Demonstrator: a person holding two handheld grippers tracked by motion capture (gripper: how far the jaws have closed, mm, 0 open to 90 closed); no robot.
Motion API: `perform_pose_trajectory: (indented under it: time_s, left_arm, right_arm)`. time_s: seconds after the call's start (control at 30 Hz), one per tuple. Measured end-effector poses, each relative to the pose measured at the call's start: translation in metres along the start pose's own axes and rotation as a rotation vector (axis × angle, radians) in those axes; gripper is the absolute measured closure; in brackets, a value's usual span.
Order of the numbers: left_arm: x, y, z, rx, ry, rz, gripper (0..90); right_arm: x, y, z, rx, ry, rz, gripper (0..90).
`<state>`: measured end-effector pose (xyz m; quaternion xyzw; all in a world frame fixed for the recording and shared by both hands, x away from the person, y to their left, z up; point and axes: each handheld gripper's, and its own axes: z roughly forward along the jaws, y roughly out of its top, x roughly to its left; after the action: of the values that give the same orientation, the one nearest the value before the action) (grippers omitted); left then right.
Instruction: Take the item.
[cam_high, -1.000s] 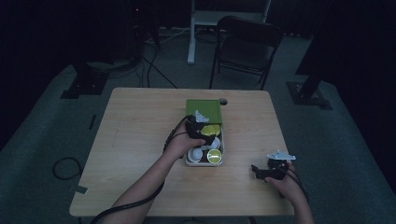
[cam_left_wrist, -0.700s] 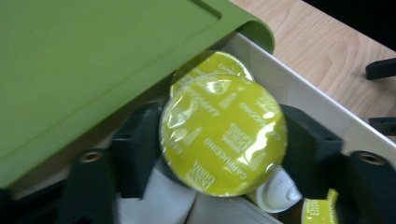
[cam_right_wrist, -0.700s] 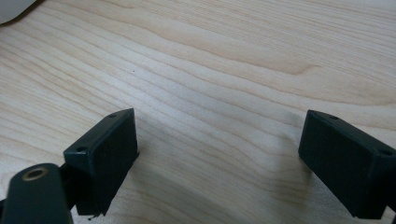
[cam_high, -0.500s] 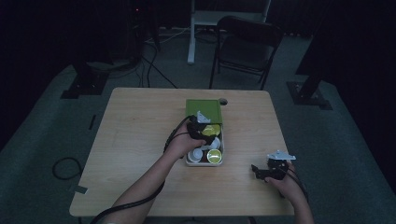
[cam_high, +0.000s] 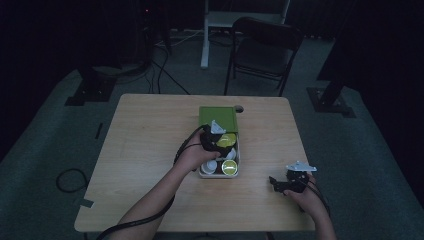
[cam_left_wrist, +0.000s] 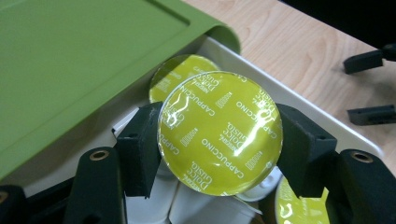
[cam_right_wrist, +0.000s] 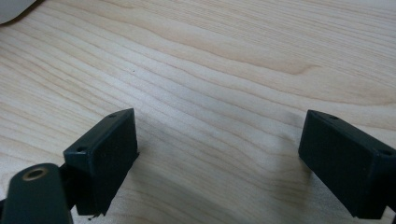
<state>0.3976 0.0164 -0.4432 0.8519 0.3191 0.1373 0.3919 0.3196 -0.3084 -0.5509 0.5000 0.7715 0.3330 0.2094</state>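
My left gripper (cam_left_wrist: 219, 140) is shut on a coffee capsule (cam_left_wrist: 219, 133) with a yellow-green foil lid printed "Cappuccino". Its pads press on the capsule's rim from both sides. It holds the capsule just above a white box (cam_left_wrist: 299, 107), next to the box's green lid (cam_left_wrist: 70, 60). A second yellow-green capsule (cam_left_wrist: 180, 77) lies under it, and white capsules sit lower in the box. In the high view the left gripper (cam_high: 222, 145) is over the box (cam_high: 239, 165) at mid-table. My right gripper (cam_high: 276, 182) rests near the table's front right, open, with bare wood between its jaws (cam_right_wrist: 219, 158).
The green lid (cam_high: 218, 117) lies at the far end of the box. Another yellow-green capsule (cam_high: 230, 167) sits at the box's near end. A dark chair (cam_high: 265, 50) stands beyond the wooden table (cam_high: 150, 130). Cables trail on the floor at the left.
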Motion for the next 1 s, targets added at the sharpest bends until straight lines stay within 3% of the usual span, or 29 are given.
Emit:
perform_pose_trajectory:
  time_s: [0.57,1.0]
  left_arm:
    - [-0.003,0.003,-0.022,-0.04,-0.014,0.02,38.3]
    - [0.003,-0.002,-0.041,-0.055,0.01,0.013,38.2]
  right_arm:
    - [0.0,0.0,0.0,-0.001,-0.001,-0.001,11.1]
    - [0.0,0.0,0.0,-0.001,-0.001,-0.001,11.1]
